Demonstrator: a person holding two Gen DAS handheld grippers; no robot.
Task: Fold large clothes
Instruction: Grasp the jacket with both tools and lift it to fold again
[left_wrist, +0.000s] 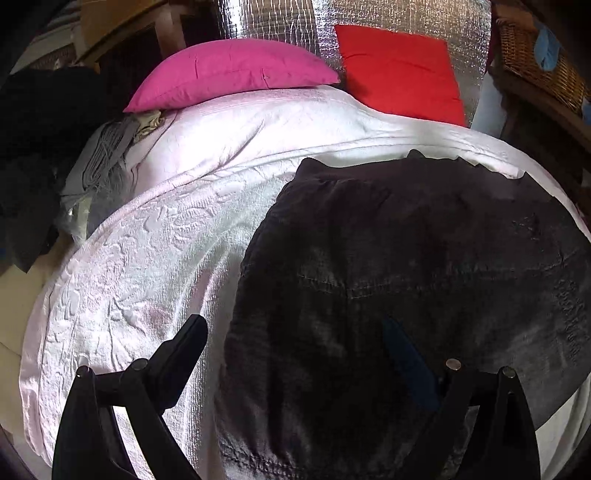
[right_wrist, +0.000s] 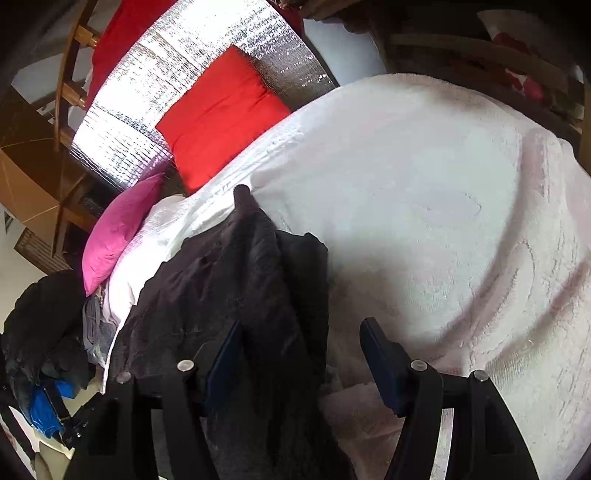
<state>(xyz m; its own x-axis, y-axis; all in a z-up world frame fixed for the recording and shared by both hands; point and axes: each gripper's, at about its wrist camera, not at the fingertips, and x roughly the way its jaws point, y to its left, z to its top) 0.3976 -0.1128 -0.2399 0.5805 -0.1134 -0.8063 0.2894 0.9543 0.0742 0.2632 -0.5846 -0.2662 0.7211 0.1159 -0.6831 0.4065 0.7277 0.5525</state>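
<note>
- Your dark garment (left_wrist: 406, 277) lies spread on the white blanket (left_wrist: 166, 258) of the bed, filling your left view from 12 to 5 o'clock
- It looks like heavy, soft denim that will sag; take it by a seamed edge
- No readable label or writing
- Left gripper (left_wrist: 299, 350) jaws wide, empty
- Right gripper (right_wrist: 299, 354) jaws wide, straddling a raised fold, not clamped
</note>
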